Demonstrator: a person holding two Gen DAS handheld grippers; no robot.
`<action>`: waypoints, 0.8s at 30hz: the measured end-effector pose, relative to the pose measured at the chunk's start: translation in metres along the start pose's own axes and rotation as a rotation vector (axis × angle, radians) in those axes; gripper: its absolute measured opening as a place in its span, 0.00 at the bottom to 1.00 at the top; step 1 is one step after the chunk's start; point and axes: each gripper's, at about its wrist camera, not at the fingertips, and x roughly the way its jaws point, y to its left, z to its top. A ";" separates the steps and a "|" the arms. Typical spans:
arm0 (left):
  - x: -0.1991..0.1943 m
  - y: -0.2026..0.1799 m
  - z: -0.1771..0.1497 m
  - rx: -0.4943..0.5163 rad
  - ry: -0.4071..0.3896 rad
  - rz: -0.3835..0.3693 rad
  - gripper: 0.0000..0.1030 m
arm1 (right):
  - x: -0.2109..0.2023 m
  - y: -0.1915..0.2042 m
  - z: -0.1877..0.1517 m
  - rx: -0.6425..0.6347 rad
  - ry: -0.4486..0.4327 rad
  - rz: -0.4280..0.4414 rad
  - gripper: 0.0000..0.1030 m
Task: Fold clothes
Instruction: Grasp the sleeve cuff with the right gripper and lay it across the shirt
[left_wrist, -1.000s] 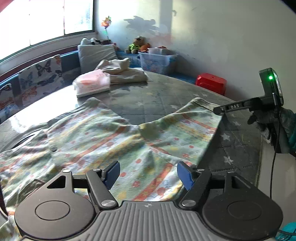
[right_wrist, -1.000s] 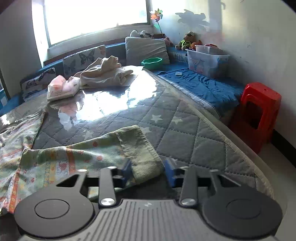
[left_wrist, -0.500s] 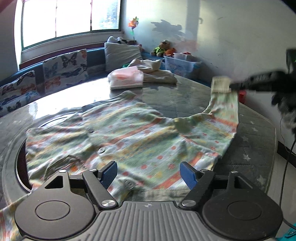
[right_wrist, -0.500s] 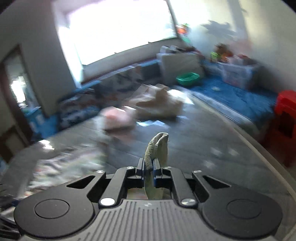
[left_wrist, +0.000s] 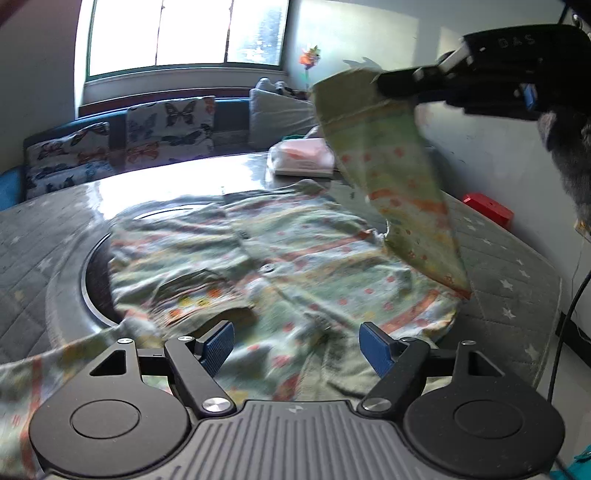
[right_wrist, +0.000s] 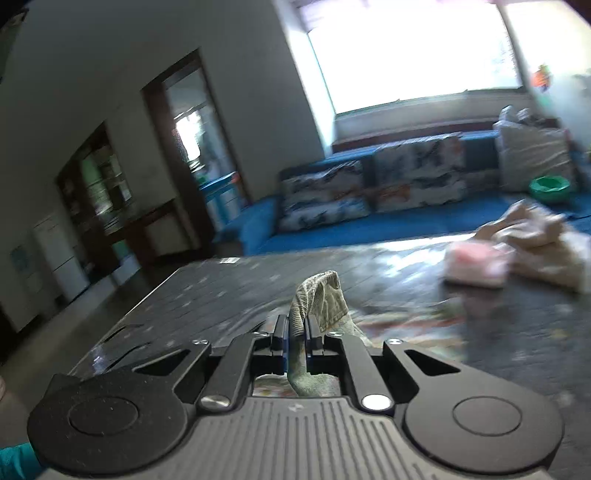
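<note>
A green patterned shirt (left_wrist: 280, 266) with orange stripes and dots lies spread on the round grey quilted table (left_wrist: 37, 236). My left gripper (left_wrist: 297, 345) is open and empty, low over the shirt's near hem. My right gripper (right_wrist: 295, 332) is shut on the ribbed cuff (right_wrist: 319, 295) of the shirt's sleeve. In the left wrist view the right gripper (left_wrist: 384, 83) holds that sleeve (left_wrist: 391, 177) lifted high above the shirt's right side, the sleeve hanging down to the body.
A folded pink garment (left_wrist: 301, 157) and a beige bundle (right_wrist: 535, 240) lie at the table's far side. A blue bench with butterfly cushions (left_wrist: 122, 144) runs under the window. A red stool (left_wrist: 487, 210) stands right of the table. A doorway (right_wrist: 192, 155) opens at the left.
My right gripper closed on the sleeve cuff, lifted it off the table and carried it up and leftward over the shirt. My left gripper stayed open and turned leftward along the near hem.
</note>
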 end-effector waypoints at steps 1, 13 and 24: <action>-0.002 0.003 -0.002 -0.008 -0.002 0.006 0.75 | 0.009 0.005 -0.004 -0.002 0.021 0.016 0.07; -0.012 0.028 -0.008 -0.067 -0.004 0.060 0.76 | 0.057 0.022 -0.043 0.015 0.165 0.114 0.17; -0.001 0.020 0.010 -0.051 -0.025 0.008 0.75 | 0.021 -0.042 -0.074 -0.107 0.313 -0.117 0.17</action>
